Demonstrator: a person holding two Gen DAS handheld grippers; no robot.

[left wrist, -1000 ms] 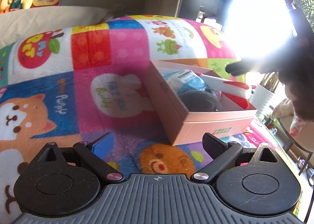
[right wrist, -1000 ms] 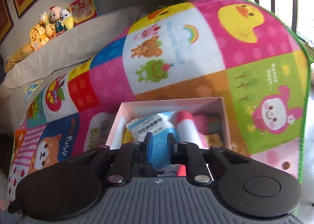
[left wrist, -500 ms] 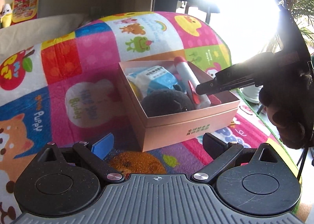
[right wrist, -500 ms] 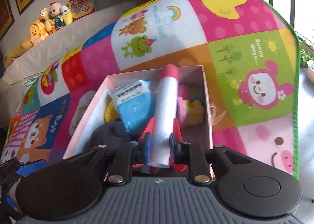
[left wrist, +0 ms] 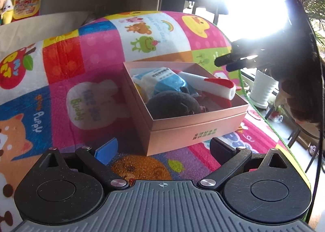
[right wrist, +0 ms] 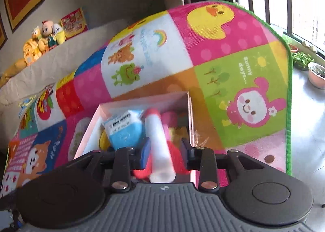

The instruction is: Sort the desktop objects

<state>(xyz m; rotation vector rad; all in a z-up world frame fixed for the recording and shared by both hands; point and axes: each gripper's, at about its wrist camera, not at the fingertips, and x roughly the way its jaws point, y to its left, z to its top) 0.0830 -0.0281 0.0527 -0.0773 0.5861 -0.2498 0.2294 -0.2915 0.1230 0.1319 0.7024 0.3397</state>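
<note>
The pink box is seen resting on the colourful play mat, and it is already well filled: a blue-and-white packet, a dark plush toy and a white foam rocket with red fins lie inside it. In the right wrist view, the rocket lies lengthwise between the fingers of the right gripper, which are spread apart with a gap visible on either side, so nothing is pinched. From the left wrist view the right gripper is seen above and beyond the far right corner of the box, clear of the contents. The left gripper hangs low over the mat just in front of the box's near wall, its fingers spread wide and holding nothing.

The step in hand is judged to be the release of the rocket into the box. To be done well, the right fingers should be kept spread and drawn straight up and back, so that the fins are not snagged and the rocket is not dragged out. Its near end rests close to the rim, so the box wall should not be knocked. The left gripper could be used to steady the box if it slides. No other loose objects can be seen on the mat in either view.
</note>
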